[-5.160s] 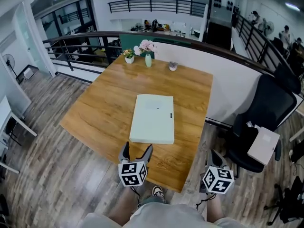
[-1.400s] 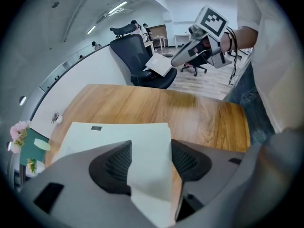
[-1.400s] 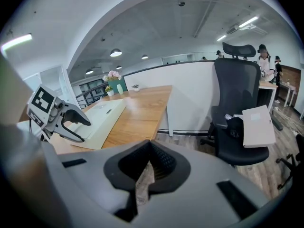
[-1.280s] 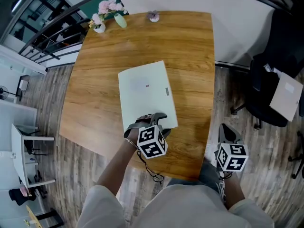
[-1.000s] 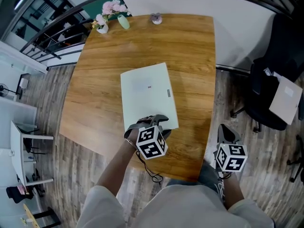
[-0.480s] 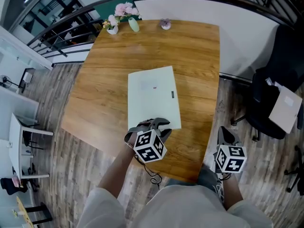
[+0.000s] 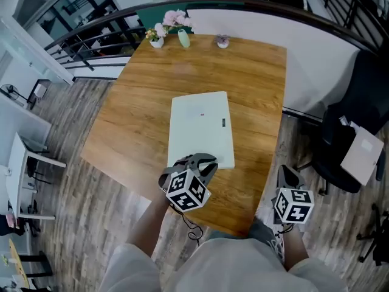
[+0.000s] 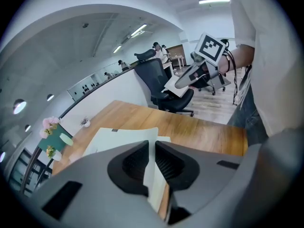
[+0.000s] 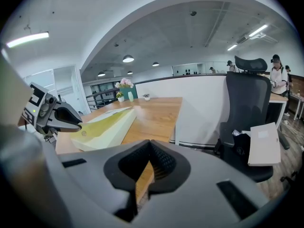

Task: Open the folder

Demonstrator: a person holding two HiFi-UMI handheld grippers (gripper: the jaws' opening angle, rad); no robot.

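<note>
Left tool (image 7: pixel 195 160), jaws just closing on the folder (image 7: pixel 200 123), hides its near edge.

Open-plan office: desks (image 7: pixel 21 129), swivel chair (image 7: pixel 363 96), mezzanine railing (image 7: pixel 97 36).

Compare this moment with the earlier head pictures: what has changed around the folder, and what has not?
The left tongs came forward from the near edge of the table to the folder. They have just been closing and now pinch its cover, which is lifted slightly at the near end. The right tongs stay shut and empty off the table's near corner. The folder lies where it did.
</note>
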